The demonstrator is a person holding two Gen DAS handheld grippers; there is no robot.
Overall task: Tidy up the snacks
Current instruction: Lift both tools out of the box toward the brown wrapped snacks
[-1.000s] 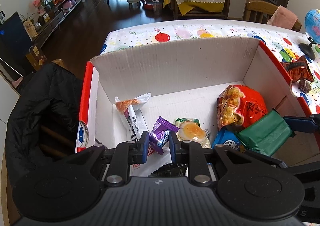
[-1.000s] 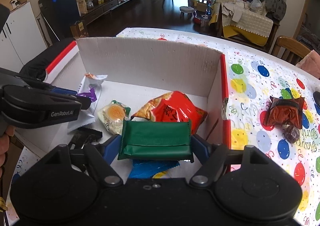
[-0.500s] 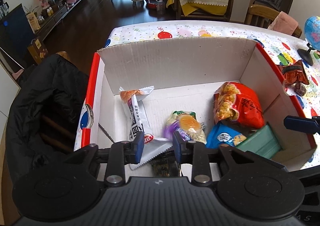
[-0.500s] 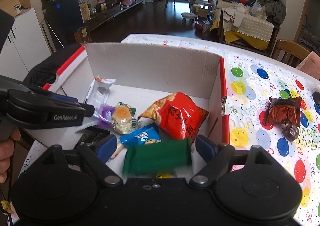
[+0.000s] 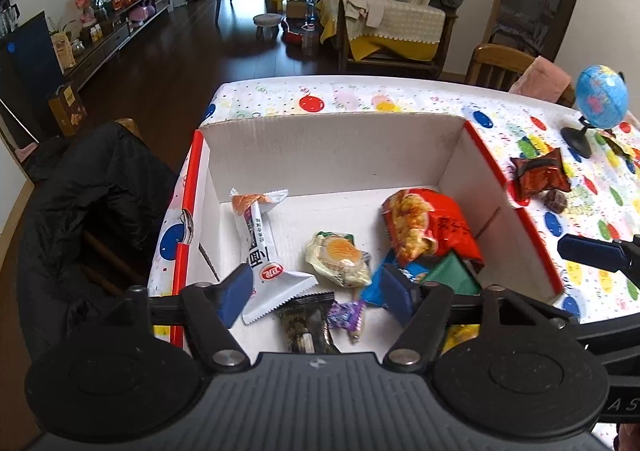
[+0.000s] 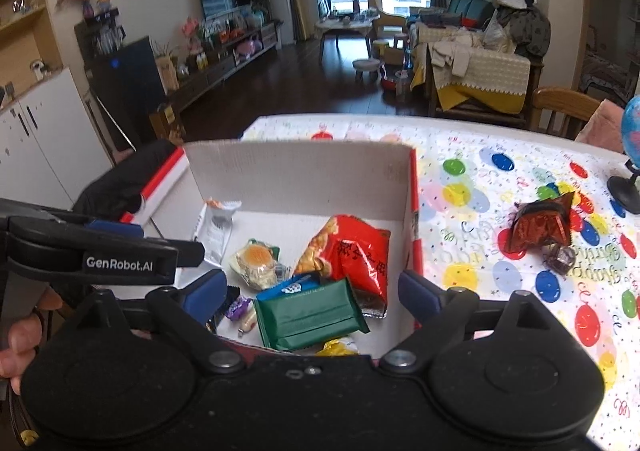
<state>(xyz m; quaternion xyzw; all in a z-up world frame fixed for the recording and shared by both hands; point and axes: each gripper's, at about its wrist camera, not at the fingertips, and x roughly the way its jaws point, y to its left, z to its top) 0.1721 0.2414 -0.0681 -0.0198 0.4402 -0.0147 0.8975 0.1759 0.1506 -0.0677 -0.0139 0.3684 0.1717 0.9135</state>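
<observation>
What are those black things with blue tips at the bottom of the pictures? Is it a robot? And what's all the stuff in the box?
No robot: a person holds two grabber tools, each with a small camera, so each picture looks out along one tool. The left gripper and right gripper are both opening, and neither holds anything. Below them sits a cardboard box on a balloon-patterned tablecloth. Inside lie snacks: a red bag, a green packet, a white wrapper, a small purple candy and others. A brown wrapper still waits outside, near a little globe.
</observation>
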